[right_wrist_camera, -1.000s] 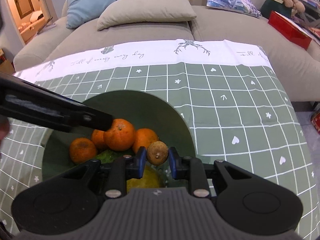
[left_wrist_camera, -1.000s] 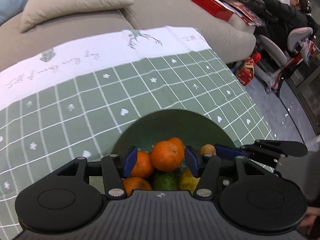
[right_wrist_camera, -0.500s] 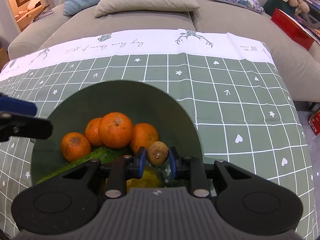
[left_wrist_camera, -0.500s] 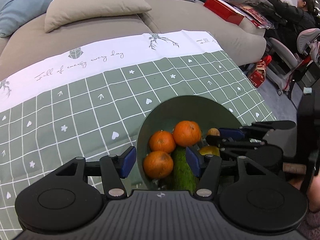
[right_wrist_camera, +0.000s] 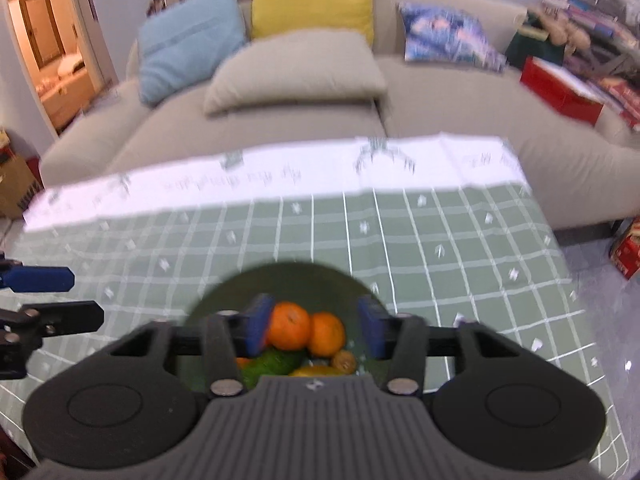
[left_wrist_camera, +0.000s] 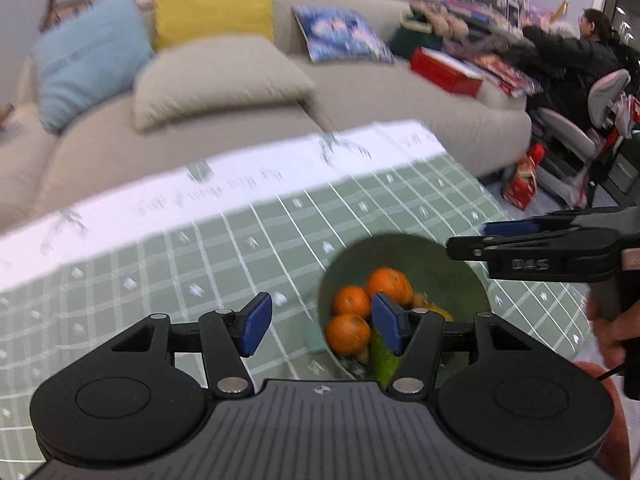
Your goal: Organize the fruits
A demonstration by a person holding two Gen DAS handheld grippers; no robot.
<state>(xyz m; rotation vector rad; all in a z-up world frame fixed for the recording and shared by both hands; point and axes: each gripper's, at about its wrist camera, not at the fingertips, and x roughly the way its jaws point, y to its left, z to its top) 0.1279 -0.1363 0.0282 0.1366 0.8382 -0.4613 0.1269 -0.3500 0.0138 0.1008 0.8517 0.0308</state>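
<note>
Two hand-held grippers up over the surface, both spread wide, nothing pinched. Left hand-held gripper hanging left of the bowl, blue pads apart. Right hand-held gripper straight above the bowl, framing the oranges. Piled in the bowl: three oranges, a green fruit, a yellow one, a small brown one at the right. Behind, blurred: sofa with cushions.
</note>
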